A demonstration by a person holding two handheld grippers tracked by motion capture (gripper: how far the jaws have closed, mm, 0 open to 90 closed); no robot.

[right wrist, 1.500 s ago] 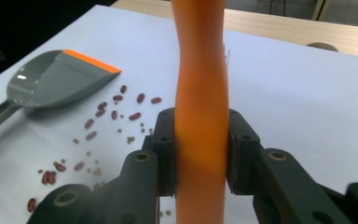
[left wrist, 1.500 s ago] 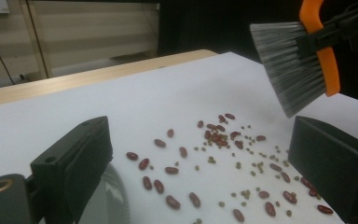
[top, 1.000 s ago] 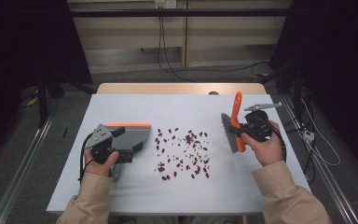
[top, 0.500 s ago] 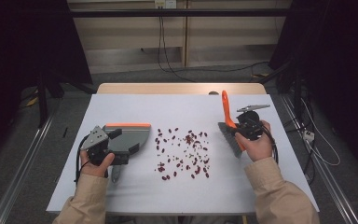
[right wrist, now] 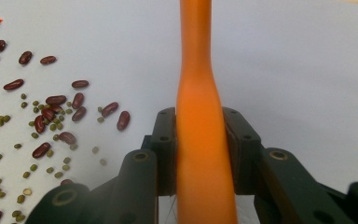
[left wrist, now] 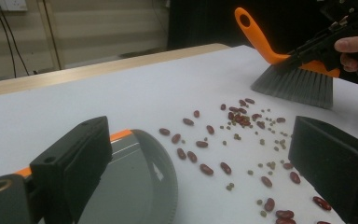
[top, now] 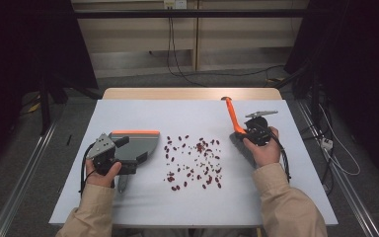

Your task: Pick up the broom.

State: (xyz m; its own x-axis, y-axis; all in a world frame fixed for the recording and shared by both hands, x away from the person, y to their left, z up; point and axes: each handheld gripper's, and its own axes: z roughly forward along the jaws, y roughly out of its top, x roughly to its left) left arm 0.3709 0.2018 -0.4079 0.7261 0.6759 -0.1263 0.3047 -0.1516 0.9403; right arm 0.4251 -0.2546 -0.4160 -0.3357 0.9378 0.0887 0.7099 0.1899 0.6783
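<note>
Sweep not begun: beans (top: 193, 160) all loose mid-table between dustpan (top: 137, 144) and brush (left wrist: 292, 84), none in pan; right gripper (right wrist: 199, 140) clamped on brush handle, left gripper (top: 109, 157) at dustpan, grip state cannot tell; whole sweep remains.

On the surface (top: 143, 207) in front of you, the beans (top: 193, 160) lie scattered across the middle. To their left sits the dustpan (top: 134, 144), its open mouth turned toward them, with your left claw (top: 121, 165) at the end of it nearest you. To the right of the beans stands the brush (top: 235, 123), its bristles down on the surface just beside the scatter and its handle rising up and away from you, with your right claw (right wrist: 199, 140) around that handle. The dustpan and brush lie well apart, with the beans between them. Behind the surface, cables (top: 172, 54) run across the floor (top: 143, 79).
</note>
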